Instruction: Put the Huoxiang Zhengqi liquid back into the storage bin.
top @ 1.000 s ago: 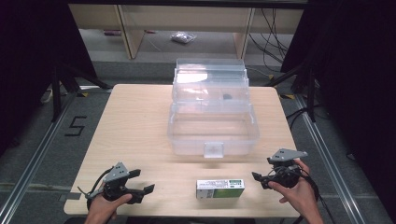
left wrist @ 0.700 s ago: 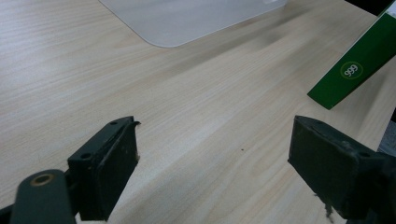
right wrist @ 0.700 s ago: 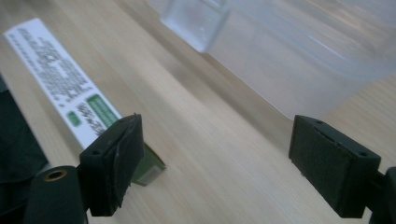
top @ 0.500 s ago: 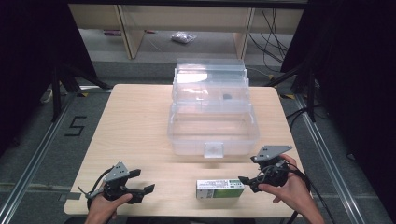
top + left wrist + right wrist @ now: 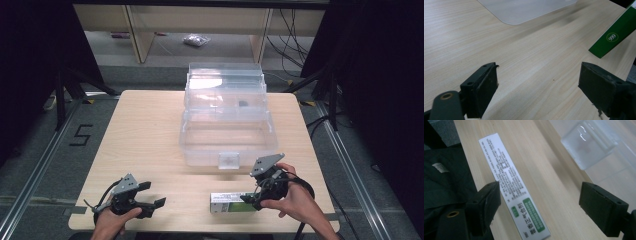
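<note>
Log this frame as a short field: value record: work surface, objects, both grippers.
surface: light wooden table
container: clear plastic tiered storage box, lid open, at the table's far centre
box latch: clear plastic tab on the near wall
item: green and white rectangular carton, lying flat near the front edge
left gripper: open, over bare table, front left
right gripper: open, at the carton's right end, jaws not closed on it
carton in box: no

we see a clear plastic box [image 5: 227,132] open at the table's [image 5: 145,130] far middle; behind it, wooden shelving [image 5: 200,25]; a floor marking "5" [image 5: 80,135]
</note>
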`<state>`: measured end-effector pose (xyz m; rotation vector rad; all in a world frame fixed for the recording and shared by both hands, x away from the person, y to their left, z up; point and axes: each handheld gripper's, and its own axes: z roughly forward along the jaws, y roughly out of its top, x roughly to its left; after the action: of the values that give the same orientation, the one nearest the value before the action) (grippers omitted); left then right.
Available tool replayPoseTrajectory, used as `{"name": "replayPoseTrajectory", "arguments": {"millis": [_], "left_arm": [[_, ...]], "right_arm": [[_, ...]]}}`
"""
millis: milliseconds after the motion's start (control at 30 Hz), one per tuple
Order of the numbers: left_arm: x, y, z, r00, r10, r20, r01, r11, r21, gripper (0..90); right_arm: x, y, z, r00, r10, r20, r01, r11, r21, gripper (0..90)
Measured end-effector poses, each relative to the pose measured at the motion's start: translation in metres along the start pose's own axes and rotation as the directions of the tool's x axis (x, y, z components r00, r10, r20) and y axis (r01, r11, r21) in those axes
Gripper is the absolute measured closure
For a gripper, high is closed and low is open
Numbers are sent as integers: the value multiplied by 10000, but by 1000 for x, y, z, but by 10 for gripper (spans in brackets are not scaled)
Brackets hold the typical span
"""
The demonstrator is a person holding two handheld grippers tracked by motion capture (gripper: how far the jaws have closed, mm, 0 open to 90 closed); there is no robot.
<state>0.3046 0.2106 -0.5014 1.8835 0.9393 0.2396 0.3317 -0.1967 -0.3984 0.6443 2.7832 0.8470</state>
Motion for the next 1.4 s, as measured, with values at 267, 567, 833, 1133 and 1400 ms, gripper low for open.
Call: {"name": "replayPoseTrajectory", "arguments": {"millis": [267,567,833,1133,1400], "left_arm": [[-1,1,-1,10000,-44,38,44,10000,78,149],[-1,0,-2,9999,-67,-84,68,9999,92,149],[-1,1,-1,10000,-10,-4,10,9999,143,149],[-1,0,-1,10000,-60,-64,60,10000,-41,149],[-1,1,-1,10000,-25,16,25,10000,84,149]], "right_arm": [[7,15,17,9975,-520,-480,551,9964,649,200],[11,22,34,9938,-785,-784,885,9870,1339,205],[23,28,39,9838,-1337,-1195,1538,9718,1789,216],[26,31,49,9778,-1595,-1357,1882,9536,2351,259],[27,32,58,9751,-1631,-1504,1999,9397,2774,324]]}}
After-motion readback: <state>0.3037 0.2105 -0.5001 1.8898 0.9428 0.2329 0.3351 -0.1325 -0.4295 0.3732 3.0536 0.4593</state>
